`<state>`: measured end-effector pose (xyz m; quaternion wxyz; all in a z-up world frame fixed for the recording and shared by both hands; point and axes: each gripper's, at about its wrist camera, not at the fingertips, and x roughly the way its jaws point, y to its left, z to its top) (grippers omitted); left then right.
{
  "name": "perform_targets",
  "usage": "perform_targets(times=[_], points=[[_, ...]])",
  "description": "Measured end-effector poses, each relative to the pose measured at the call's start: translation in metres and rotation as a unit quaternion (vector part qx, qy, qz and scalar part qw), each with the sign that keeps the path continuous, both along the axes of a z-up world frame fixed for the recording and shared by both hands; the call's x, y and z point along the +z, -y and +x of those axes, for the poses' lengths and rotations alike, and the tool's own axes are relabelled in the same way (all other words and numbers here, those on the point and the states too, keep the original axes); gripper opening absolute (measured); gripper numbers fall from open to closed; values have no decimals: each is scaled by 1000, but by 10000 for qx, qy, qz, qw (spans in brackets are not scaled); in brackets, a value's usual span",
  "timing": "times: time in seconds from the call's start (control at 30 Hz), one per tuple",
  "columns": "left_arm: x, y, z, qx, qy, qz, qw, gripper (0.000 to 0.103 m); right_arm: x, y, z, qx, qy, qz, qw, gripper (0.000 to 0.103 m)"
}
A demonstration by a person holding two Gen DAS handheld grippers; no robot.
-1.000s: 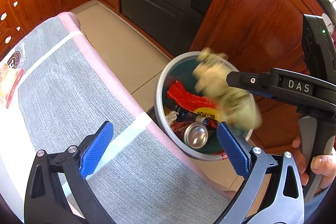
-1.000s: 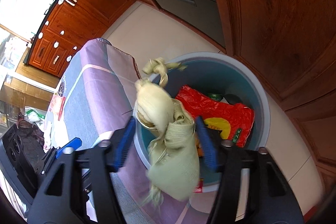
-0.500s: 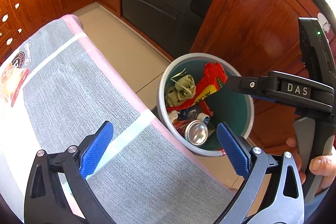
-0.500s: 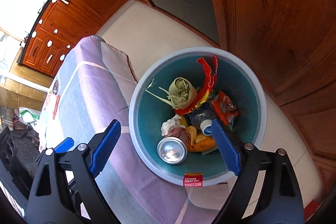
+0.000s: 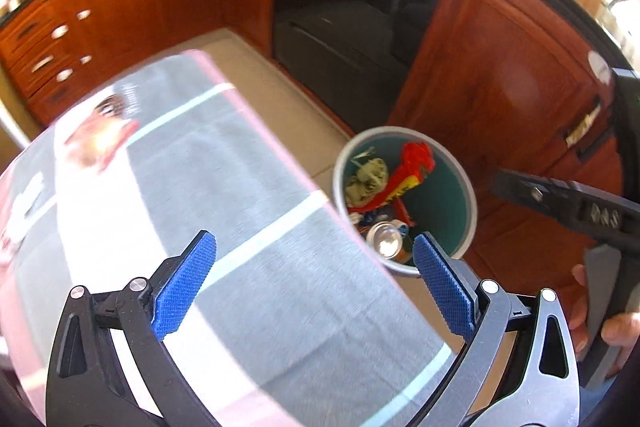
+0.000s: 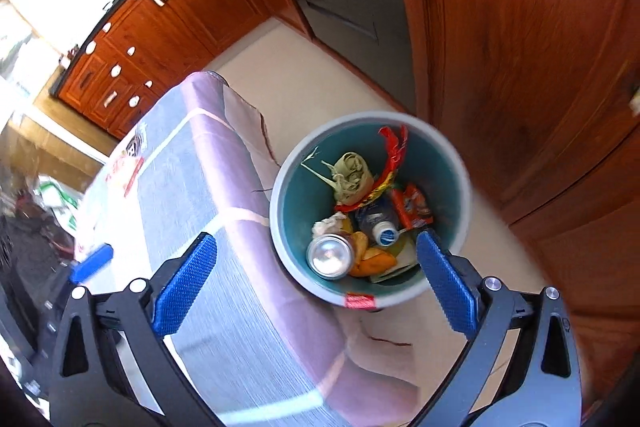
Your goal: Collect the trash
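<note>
right gripper: jaws opening, nothing between | left gripper: spread wide, empty | bin: just ahead of both, holds husk, can, wrappers | bench: below

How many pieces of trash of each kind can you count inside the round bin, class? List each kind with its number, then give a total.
In the bin, as far as the right wrist view shows:
Metal can: 1
Bottle: 1
Husk bundle: 1
Red wrappers: 2
Crumpled tissue: 1
Orange peel pieces: unclear, counted as 1
Total: 7
</note>
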<state>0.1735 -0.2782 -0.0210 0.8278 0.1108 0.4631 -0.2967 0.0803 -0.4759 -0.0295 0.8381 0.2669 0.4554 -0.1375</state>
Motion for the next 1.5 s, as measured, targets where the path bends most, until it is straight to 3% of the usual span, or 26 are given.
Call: perform_targets(times=[0.13,0.5,0.77,1.13,1.5], points=[[11,-24,-18,220,78,19,9997,99,16,-20,-23,252,-58,-308,9992,96],[15,-51,-76,391,104,0,9992,99,16,-54,-78,415,-565,-839,9940,96],[29,-56,-113,412,341,-12,9986,99,22,-65,-114,485,-416,-1052,9924,96],[39,-62,-137,426,774,285,9957,99,33,-82,-128,622,-233,-1122,9915,96],[22,-66,-135,511,479,316,9970,99,32,-85,-130,574,-270,-1230,9904,96]])
